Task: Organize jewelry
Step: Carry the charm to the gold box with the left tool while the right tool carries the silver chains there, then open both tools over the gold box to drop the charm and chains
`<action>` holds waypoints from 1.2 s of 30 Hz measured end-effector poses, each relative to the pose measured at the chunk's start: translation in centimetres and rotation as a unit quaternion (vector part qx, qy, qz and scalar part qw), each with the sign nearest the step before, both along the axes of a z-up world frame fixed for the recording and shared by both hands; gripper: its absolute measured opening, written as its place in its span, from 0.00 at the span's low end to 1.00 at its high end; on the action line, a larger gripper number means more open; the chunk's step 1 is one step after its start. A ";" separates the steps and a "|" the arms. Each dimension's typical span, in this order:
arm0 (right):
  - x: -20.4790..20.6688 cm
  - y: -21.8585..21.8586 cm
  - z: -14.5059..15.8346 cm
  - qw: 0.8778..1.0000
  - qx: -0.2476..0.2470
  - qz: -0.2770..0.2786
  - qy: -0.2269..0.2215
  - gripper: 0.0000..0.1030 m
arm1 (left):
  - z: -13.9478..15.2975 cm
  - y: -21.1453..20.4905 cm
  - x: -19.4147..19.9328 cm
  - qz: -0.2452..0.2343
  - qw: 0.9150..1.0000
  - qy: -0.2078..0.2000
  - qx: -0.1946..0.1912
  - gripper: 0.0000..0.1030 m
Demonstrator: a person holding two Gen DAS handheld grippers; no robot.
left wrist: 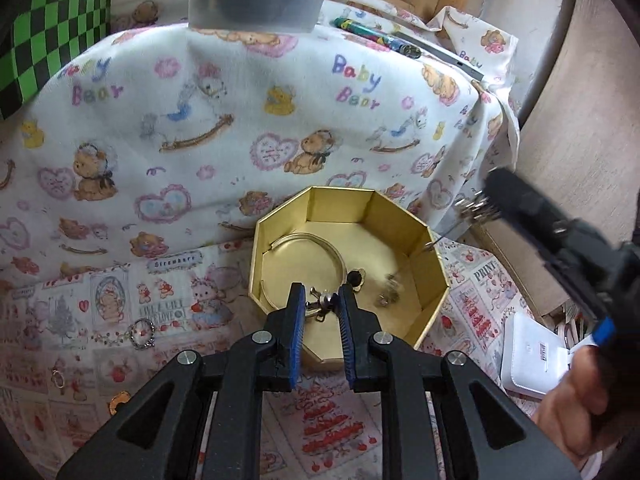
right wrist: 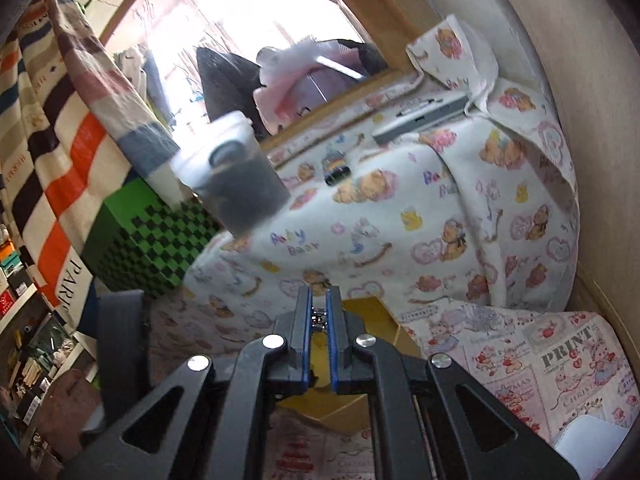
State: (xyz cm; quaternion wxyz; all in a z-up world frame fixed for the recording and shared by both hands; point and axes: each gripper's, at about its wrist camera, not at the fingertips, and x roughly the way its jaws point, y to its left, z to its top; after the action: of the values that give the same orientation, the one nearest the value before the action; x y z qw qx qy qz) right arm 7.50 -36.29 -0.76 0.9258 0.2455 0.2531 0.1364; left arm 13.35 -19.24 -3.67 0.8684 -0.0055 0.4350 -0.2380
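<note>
Looking along our left claw [left wrist: 320,298], we see its blue-padded fingers clamped on a small silver jewelry piece [left wrist: 322,300], which hangs just over the near edge of the gold box [left wrist: 400,216]. That box is many-sided and lidless, and it sits directly ahead of and below this claw on the printed cloth covering the surface [left wrist: 160,304]. Inside it, just left of the claw tips, lies a gold bangle [left wrist: 316,240]; just right of them sits a dark round earring [left wrist: 354,279], and farther right a blurred cluster of small pieces [left wrist: 388,292].

Well to the left of the left claw, on the cloth, lie a clear-stoned ring [left wrist: 142,332], a small gold hoop [left wrist: 58,378] and a gold clasp-like piece [left wrist: 118,402].

Our right claw [right wrist: 319,320] has its fingers drawn together on a small shiny silver piece [right wrist: 319,317], and the box's gold wall shows just beyond and below it. From the left view this claw reaches in from the right, its tip beside the box's far right rim. Behind the box rises a mound draped in a teddy-bear blanket [left wrist: 240,120].
</note>
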 end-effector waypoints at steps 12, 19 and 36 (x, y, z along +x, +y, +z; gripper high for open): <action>-0.1 0.3 -0.1 0.999 -0.027 -0.010 0.018 0.08 | 4.6 3.6 -4.0 0.039 0.994 -0.101 0.031 0.53; -2.0 2.3 1.9 0.998 -0.063 -0.006 -0.018 0.17 | 9.7 7.9 -8.3 0.089 0.980 -0.175 0.026 0.65; -4.6 8.0 2.6 0.988 -0.143 0.034 -0.046 0.55 | 4.6 13.7 -7.3 0.148 0.982 -0.116 0.027 0.66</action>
State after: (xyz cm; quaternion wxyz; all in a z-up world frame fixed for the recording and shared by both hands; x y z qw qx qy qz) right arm 2.93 -28.25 1.80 0.9569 0.0950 0.2351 0.1415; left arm 6.03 -5.53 0.94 0.9383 -0.0185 0.3323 -0.0938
